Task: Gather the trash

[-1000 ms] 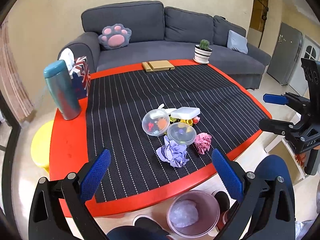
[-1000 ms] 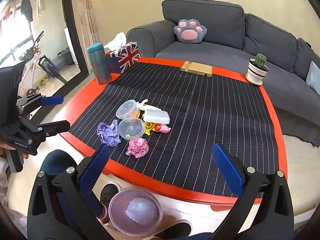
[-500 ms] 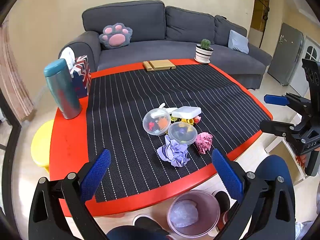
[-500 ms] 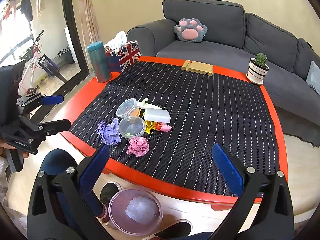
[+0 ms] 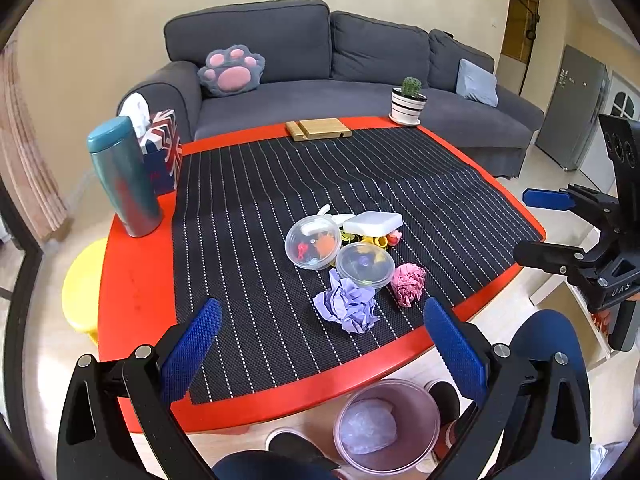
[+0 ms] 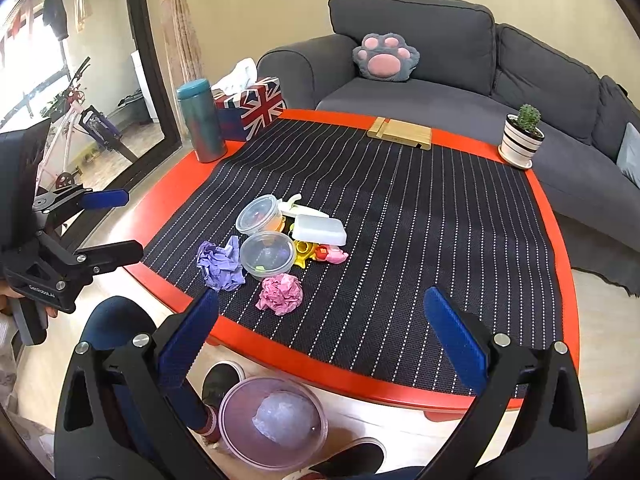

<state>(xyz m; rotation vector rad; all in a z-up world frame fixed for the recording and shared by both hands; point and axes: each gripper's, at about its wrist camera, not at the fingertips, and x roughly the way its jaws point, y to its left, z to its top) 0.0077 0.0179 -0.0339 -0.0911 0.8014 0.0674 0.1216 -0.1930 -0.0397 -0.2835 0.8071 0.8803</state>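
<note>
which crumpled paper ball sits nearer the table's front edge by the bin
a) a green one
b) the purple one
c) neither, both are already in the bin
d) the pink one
d) In the right wrist view the pink paper ball lies closest to the red table edge above the bin, while the purple paper ball sits farther back beside the clear container.

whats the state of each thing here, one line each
left gripper: open, empty
right gripper: open, empty
crumpled purple paper ball: on the mat, untouched
crumpled pink paper ball: on the mat, untouched
two round clear plastic tubs: lidded
white rectangular box: closed
teal tumbler: upright, capped
pink bin: on the floor, bag inside
</note>
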